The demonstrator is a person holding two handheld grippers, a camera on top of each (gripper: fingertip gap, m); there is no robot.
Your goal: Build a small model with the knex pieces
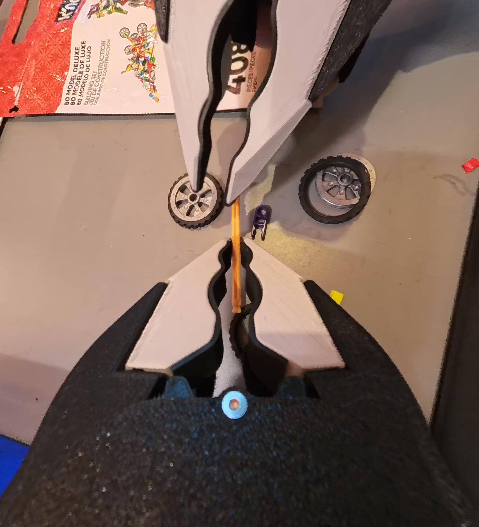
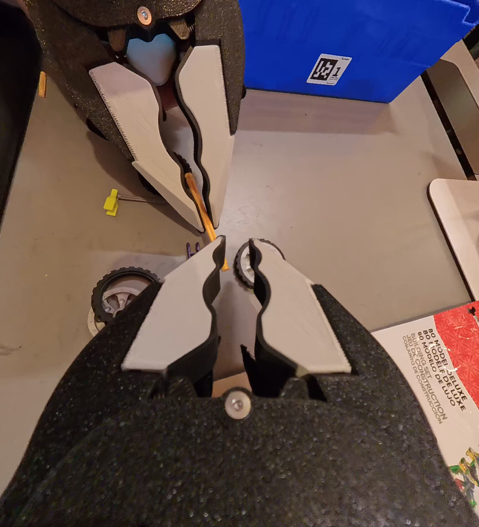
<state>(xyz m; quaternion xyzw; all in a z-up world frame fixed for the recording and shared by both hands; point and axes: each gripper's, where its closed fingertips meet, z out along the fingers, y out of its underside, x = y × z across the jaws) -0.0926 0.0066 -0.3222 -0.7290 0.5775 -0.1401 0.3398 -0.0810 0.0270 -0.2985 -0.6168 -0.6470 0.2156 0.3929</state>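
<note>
My left gripper [image 1: 235,241] is shut on a thin orange rod [image 1: 236,216] that points forward from its tips. A black tyre [image 1: 237,333] shows between its fingers at the rod's near end. My right gripper [image 2: 237,239] is open. One of its fingers touches the orange rod's [image 2: 204,214] far end, and the other lies over a small grey-hubbed wheel [image 2: 242,266] on the table. In the left wrist view the right gripper [image 1: 214,195] reaches in from above over that small wheel [image 1: 194,199]. In the right wrist view the left gripper [image 2: 209,228] sits at the upper left.
A larger wheel [image 1: 336,188] and a purple connector [image 1: 261,221] lie to the rod's right on the grey table. A yellow piece [image 2: 111,202], a red scrap [image 1: 471,165], a blue bin [image 2: 346,42], a white tray [image 2: 461,228] and the red-and-white toy packaging [image 1: 61,57] surround them. The yellow piece [image 2: 111,202] sits 7 cm or so from the ends of my left fingers.
</note>
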